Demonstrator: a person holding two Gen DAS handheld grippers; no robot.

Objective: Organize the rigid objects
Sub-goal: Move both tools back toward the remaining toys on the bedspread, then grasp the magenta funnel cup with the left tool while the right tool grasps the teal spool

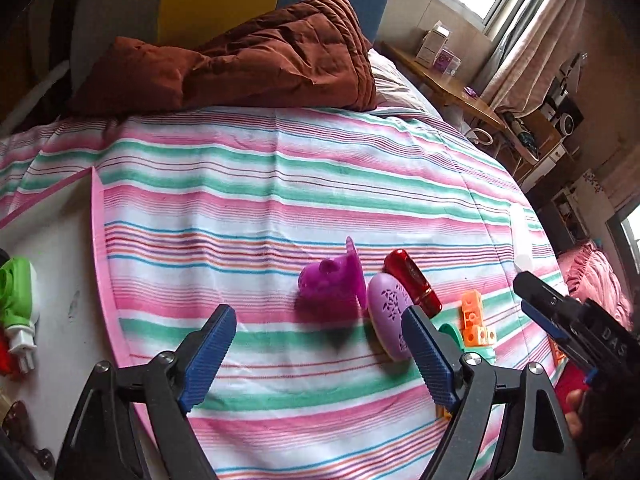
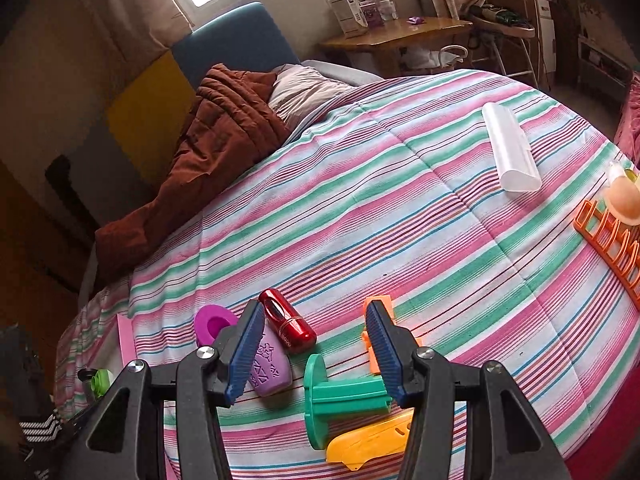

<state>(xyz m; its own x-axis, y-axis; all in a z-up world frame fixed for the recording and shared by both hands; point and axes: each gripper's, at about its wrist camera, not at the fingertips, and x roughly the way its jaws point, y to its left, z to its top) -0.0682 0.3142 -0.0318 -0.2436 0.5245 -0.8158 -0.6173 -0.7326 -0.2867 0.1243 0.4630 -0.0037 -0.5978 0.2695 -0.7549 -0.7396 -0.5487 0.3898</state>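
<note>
i hold two grippers over a bed covered with a striped blanket [image 1: 280, 184] in pink, green and white. my left gripper [image 1: 320, 352] hangs with its blue-padded jaws spread wide and nothing between them, only blanket below. just beyond it lies a small cluster: a magenta cup-shaped toy [image 1: 328, 284] tipped on its side, a lilac oval case [image 1: 390, 312] with cut-out patterns touching it, and a glossy red capsule [image 1: 412, 284] resting against the far side of the lilac case. a small orange block piece [image 1: 476, 320] sits near them, further toward my right gripper. at the left edge a pink-rimmed white tray [image 1: 98, 248] holds a green and white plug [image 1: 16, 300].

my right gripper [image 2: 316, 356] is partly apart, gripping nothing. a green spool [image 2: 344, 394] lies on the blanket on its side between and below the pads; i cannot tell whether the right pad touches it. a yellow plastic piece [image 2: 368, 438] lies just nearer than the spool. far off to the right are a clear white tube [image 2: 510, 148] and an orange rack [image 2: 612, 240]. a brown quilt [image 2: 216, 136] is bunched at the head of the bed.
</note>
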